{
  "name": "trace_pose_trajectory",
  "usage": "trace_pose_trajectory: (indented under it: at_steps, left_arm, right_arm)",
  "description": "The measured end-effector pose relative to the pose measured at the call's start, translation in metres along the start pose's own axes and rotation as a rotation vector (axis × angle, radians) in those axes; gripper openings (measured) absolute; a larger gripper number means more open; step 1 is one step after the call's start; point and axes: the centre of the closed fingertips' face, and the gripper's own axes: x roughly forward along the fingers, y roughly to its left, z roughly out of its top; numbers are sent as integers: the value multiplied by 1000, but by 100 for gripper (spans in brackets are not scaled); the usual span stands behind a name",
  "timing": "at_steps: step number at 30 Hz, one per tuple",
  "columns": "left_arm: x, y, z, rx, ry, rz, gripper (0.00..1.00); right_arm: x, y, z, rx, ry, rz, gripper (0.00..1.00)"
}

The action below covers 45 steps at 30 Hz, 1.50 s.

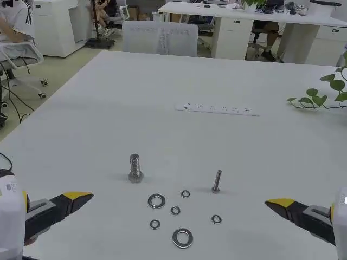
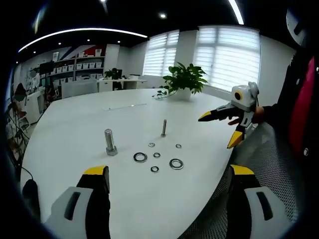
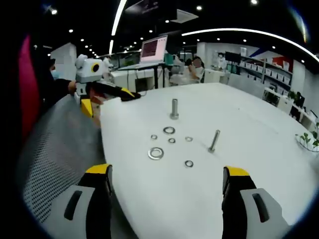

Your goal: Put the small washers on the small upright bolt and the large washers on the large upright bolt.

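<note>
Both grippers are held low at the near edge of the white table [image 1: 108, 97], well apart from each other and touching nothing on it. The left gripper [image 2: 168, 172] is seen with its jaws spread wide and nothing between them. The right gripper [image 3: 167, 172] is spread just as wide and is likewise empty.

Ahead of the left gripper, roughly in line with its left jaw, the large upright bolt [image 2: 110, 143] is stood on its head with the thread up. The small upright bolt [image 2: 164, 127] is found farther ahead, about midway between the jaws. From the right gripper the order is reversed: the small bolt is nearer, toward the right jaw, and the large bolt is farther ahead near the middle.

Between the grippers and the bolts the washers are laid flat on the table, apart from both bolts. One large washer [image 1: 156, 201] is placed just in front of the large bolt, and a second large washer [image 1: 182, 238] lies nearest the grippers. Four small washers [image 1: 175, 210] are scattered around these two, none touching another.

Well beyond the bolts a power strip [image 1: 217, 109] is laid across the table, and a plant [image 1: 325, 95] is seen far off to the right gripper's outer side.
</note>
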Motion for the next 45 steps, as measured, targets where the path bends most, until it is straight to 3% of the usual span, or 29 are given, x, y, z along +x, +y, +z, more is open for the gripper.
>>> trace_pose_trajectory:
  at_steps: [45]
  left_arm:
    - [-1, -1, 1, 6, -7, 0, 96]
  right_arm:
    - [2, 1, -2, -20, 18, -4, 89]
